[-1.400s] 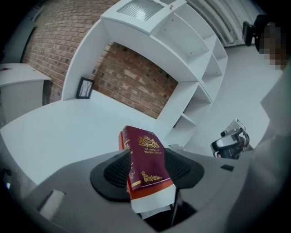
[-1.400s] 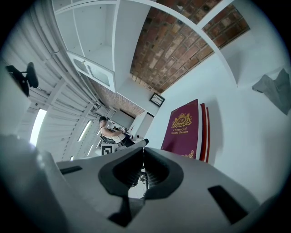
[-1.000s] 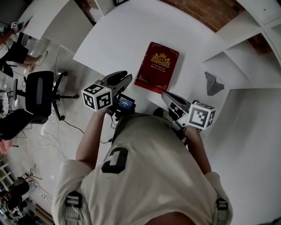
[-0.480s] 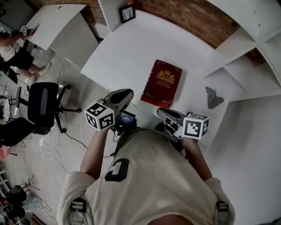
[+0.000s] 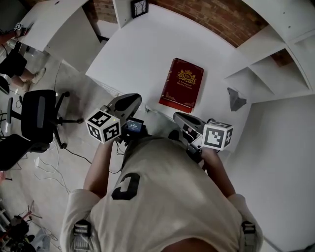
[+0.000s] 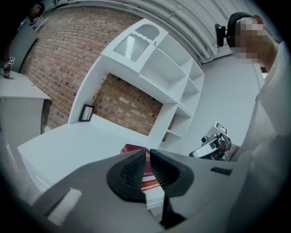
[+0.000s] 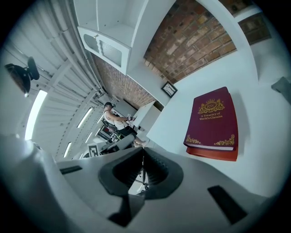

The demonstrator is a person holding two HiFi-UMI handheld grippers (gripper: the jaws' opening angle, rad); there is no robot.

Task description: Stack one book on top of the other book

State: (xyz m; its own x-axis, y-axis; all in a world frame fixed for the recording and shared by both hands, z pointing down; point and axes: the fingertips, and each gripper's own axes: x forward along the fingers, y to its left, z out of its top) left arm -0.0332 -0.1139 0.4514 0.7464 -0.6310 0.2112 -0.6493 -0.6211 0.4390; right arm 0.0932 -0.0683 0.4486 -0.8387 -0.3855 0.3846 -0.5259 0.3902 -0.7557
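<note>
Grey and empty, my left tongs [image 6: 148, 157] have just been closing on nothing and sit all but shut. My right tongs [image 7: 142, 157] are shut too, both near the front edge of the counter [image 5: 142, 54]. Farther out on it, the maroon book [image 7: 213, 119] lies squarely on the orange-red book [image 7: 213, 154], so I judge the stacking done, with nothing left.

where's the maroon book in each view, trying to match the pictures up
Head view: the maroon book lies in the upper centre, slightly right of the middle.
Left gripper view: low centre, only a sliver shows over the left tool.
Right gripper view: right of centre, its whole cover shows.
Shared landmark: the framed picture against the brick wall, also in the left gripper view and the right gripper view.
</note>
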